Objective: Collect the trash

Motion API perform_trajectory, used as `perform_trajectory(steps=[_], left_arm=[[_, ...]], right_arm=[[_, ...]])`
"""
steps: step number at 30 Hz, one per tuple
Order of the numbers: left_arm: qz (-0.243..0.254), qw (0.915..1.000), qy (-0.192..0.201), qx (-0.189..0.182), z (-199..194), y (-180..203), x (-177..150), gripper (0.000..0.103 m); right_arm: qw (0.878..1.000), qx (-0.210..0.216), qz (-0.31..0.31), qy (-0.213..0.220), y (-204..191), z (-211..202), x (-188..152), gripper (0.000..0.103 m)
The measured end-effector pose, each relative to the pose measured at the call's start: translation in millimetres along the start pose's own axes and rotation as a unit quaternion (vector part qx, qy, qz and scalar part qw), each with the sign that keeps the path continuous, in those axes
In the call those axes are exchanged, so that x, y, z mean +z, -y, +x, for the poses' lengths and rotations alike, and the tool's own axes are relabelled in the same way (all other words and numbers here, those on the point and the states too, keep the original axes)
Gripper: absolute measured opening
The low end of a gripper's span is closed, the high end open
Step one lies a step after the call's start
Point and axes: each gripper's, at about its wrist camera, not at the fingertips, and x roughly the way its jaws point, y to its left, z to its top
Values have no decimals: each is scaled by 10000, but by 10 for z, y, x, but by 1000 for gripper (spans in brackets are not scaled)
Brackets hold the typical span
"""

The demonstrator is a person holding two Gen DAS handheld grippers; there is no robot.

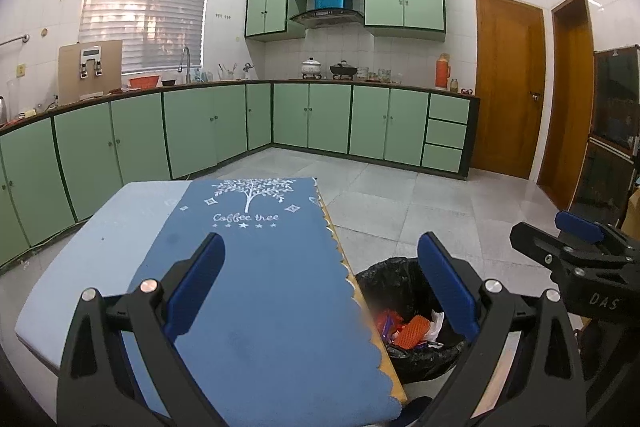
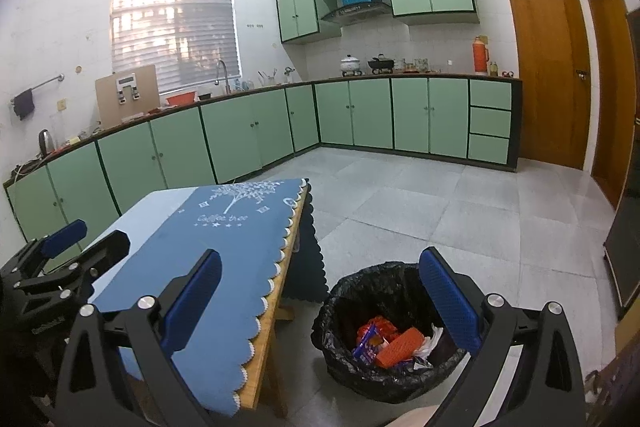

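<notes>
A bin with a black liner (image 2: pixel 360 291) stands on the floor right of the table; it also shows in the left wrist view (image 1: pixel 384 279). Inside it lie red, orange, blue and white wrappers (image 2: pixel 394 345), seen too in the left wrist view (image 1: pixel 412 333). My left gripper (image 1: pixel 324 287) is open and empty above the blue tablecloth (image 1: pixel 256 267). My right gripper (image 2: pixel 320 299) is open and empty, above the table's edge and the bin. Each gripper shows in the other's view, the right one (image 1: pixel 580 239) and the left one (image 2: pixel 68 247).
The table (image 2: pixel 276 291) carries a blue "Coffee tree" cloth (image 2: pixel 224 227). Green cabinets (image 1: pixel 200 127) run along the left and back walls under a cluttered counter. Wooden doors (image 1: pixel 508 87) stand at the right. Grey tiled floor (image 2: pixel 440 211) lies beyond the bin.
</notes>
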Motion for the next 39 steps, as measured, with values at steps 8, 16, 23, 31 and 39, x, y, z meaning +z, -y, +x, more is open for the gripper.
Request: perform_trajectory(steps=[8, 16, 23, 31, 39], left_arm=[[-31, 10000, -82, 17, 91, 34, -45, 94], [-30, 9999, -141, 53, 110, 46, -84, 94], [-44, 9998, -145, 85, 122, 36, -82, 94], [-35, 9998, -138, 118, 116, 18, -72, 94], [-28, 9998, -115, 149, 112, 11, -72, 94]], right_arm=[[10000, -14, 30, -19, 98, 49, -31, 97], [10000, -11, -13, 2, 120, 85, -19, 97], [10000, 29, -54, 36, 116, 136, -16, 97], [10000, 43, -59, 44, 118, 153, -42, 97], [10000, 44, -61, 48, 115, 147, -50, 97]])
